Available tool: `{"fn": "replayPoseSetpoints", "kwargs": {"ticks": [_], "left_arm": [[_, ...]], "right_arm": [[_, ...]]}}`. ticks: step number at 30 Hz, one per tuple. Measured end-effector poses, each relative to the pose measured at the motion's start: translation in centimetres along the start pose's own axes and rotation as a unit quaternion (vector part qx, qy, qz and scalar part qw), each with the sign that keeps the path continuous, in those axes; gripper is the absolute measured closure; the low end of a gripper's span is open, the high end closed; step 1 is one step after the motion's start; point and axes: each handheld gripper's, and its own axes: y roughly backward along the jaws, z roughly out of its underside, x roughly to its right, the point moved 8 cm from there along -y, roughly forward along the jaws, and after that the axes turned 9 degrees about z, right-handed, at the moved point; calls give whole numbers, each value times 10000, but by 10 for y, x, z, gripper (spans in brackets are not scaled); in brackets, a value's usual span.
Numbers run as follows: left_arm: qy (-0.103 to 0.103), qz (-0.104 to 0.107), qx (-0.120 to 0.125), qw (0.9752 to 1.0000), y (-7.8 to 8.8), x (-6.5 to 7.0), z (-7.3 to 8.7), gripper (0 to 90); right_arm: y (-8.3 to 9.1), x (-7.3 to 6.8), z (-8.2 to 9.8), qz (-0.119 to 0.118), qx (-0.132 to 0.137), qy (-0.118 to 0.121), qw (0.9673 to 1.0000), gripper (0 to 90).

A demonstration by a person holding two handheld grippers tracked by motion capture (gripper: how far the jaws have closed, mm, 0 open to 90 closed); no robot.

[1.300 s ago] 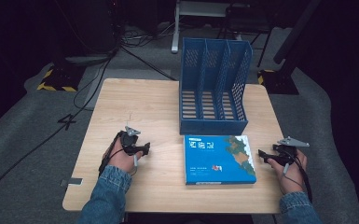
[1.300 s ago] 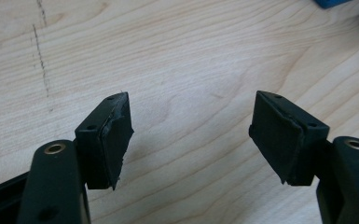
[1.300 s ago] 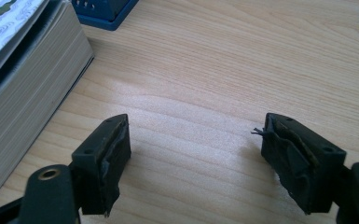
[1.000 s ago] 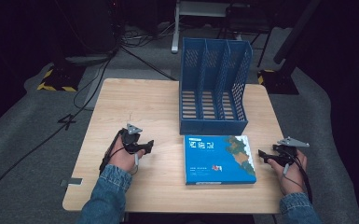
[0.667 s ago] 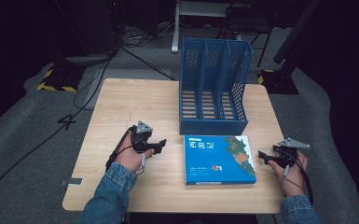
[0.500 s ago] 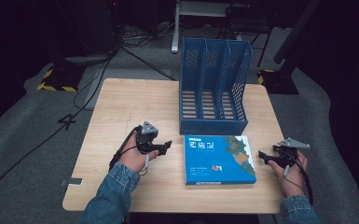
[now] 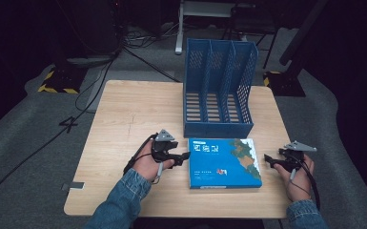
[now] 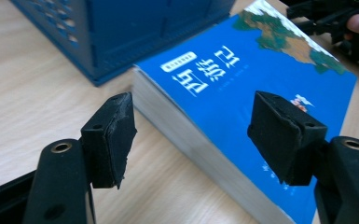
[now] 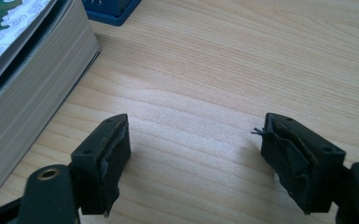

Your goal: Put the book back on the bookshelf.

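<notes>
Book [image 7: 225,163] lies flat on the worktop [image 7: 138,109], blue cover up, just in front of the blue file rack [image 7: 219,90], which stands upright with its three slots facing up; rack base and book's far edge look near touching, can't tell contact.

Left gripper [image 7: 183,156]: at the book's left edge, pointing right along the worktop toward it. Hand wraps the body from behind, denim-sleeved forearm comes in from the bottom edge at a diagonal. Jaws spread wide, nothing between the pads. In the left gripper view [image 8: 193,135] the book's [image 8: 256,93] near corner and page edge sit ahead of the gap, one pad [image 8: 109,137] over bare wood, the other pad [image 8: 279,135] in front of the cover. No contact with the book visible.

Right gripper [image 7: 269,159]: just off the book's right edge, pointing left at it, low over the worktop. Hand grips from behind, wrist at the worktop's right front corner. Jaws apart, holding nothing. Right gripper view [image 9: 196,161] has bare wood between the pads, with the book's [image 9: 32,88] page block off to one side, clear of the jaws.
</notes>
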Motion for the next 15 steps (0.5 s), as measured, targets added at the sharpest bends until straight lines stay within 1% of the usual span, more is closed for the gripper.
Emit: {"fn": "replayPoseSetpoints", "kwargs": {"ticks": [1,3,5,6,7,10,13,15], "left_arm": [[17,42,-43,10000,-4,1,1,314],[61,5,-224,9997,-13,-1,6,314],[118,-75,-355,9993,-18,-3,10,312],[118,-75,-355,9993,-18,-3,10,311],[186,-83,-451,9988,-21,-4,13,311],[269,-75,-625,9977,-27,-6,19,305],[326,-56,-707,9969,-33,-7,24,297],[425,48,-689,9967,-36,-7,25,282]], "right_arm": [[0,0,0,0,0,0,10000,245],[0,0,0,0,-5,-8,10000,245],[0,0,0,-1,-2,-3,10000,245],[0,0,0,-1,-2,-3,10000,245],[0,0,0,0,-2,-3,10000,245],[0,0,0,8,-5,-5,10000,245],[0,0,0,9,-1,2,10000,245],[0,0,0,11,0,2,10000,245]]}}
